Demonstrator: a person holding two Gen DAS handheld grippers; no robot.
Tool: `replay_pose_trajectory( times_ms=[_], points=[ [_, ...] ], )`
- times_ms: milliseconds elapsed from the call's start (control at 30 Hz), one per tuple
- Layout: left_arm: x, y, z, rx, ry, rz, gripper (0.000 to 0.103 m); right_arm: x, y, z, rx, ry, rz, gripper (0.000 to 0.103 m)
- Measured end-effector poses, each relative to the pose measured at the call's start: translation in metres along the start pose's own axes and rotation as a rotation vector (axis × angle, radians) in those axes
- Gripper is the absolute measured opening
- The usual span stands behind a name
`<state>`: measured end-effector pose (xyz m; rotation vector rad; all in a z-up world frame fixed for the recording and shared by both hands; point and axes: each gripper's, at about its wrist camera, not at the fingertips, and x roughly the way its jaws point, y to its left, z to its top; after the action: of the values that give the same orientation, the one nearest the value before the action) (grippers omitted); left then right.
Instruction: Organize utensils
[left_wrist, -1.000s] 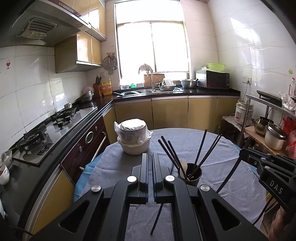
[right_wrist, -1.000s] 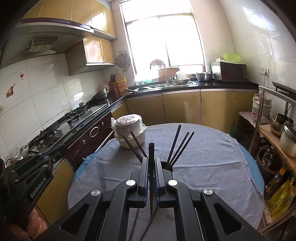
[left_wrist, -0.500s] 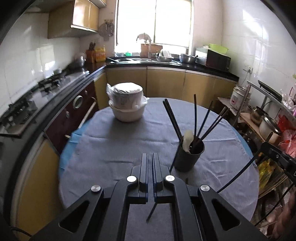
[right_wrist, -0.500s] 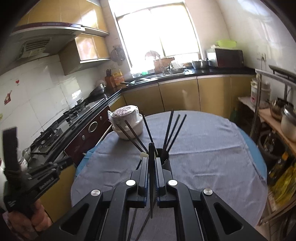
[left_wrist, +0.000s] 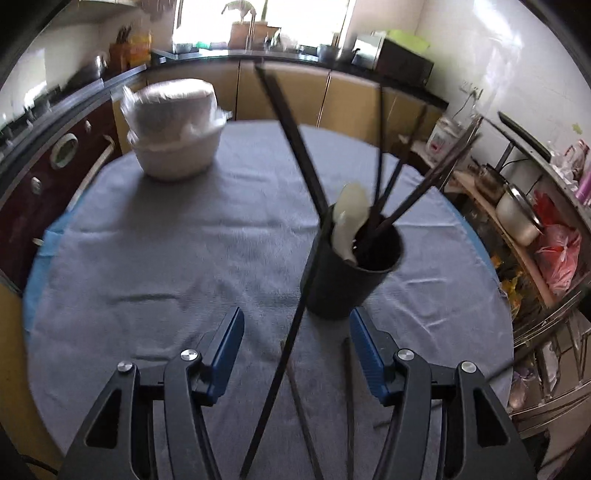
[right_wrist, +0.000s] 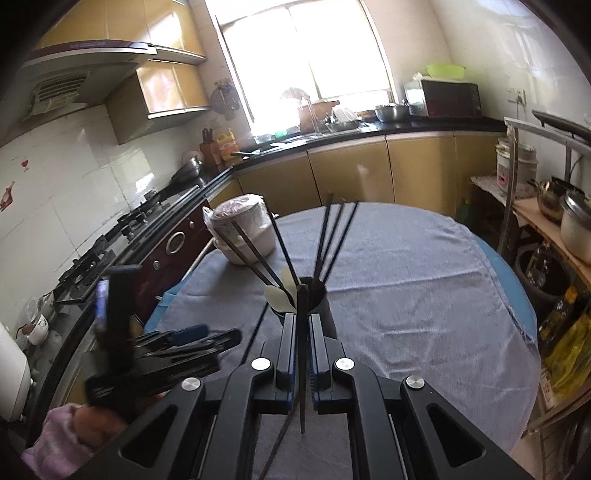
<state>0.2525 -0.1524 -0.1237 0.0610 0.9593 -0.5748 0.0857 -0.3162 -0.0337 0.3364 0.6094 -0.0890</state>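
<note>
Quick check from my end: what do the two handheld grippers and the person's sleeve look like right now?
Both the left gripper and right gripper have matte black angular frames with cut-out openings, round silver pivot bolts and blue finger pads. The hand holding the left one shows a lilac fuzzy sleeve.

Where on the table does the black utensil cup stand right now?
In the left wrist view the black utensil cup stands on the grey tablecloth, right of centre, just beyond the open left gripper, with the wrapped white bowls farther back left.
</note>
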Motion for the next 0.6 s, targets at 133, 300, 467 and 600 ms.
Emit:
replay_pose_trajectory(
  times_ms=[133, 300, 467, 600],
  points=[
    [0.029, 0.007, 0.010, -0.008, 0.051, -0.020, 0.060, 0.000, -0.008, -0.001, 0.006, -0.008, -0.011, 0.006],
    [0.044, 0.004, 0.013, 0.014, 0.077, -0.080, 0.029, 0.002, -0.010, 0.000, 0.006, -0.007, -0.006, 0.006],
    [0.041, 0.008, 0.013, -0.001, 0.058, -0.095, 0.009, 0.001, -0.002, 0.001, -0.017, -0.007, 0.003, 0.006],
    [0.019, 0.009, 0.010, 0.004, 0.003, -0.083, 0.007, -0.003, 0.007, 0.002, -0.058, -0.026, -0.016, 0.006]
  ],
)
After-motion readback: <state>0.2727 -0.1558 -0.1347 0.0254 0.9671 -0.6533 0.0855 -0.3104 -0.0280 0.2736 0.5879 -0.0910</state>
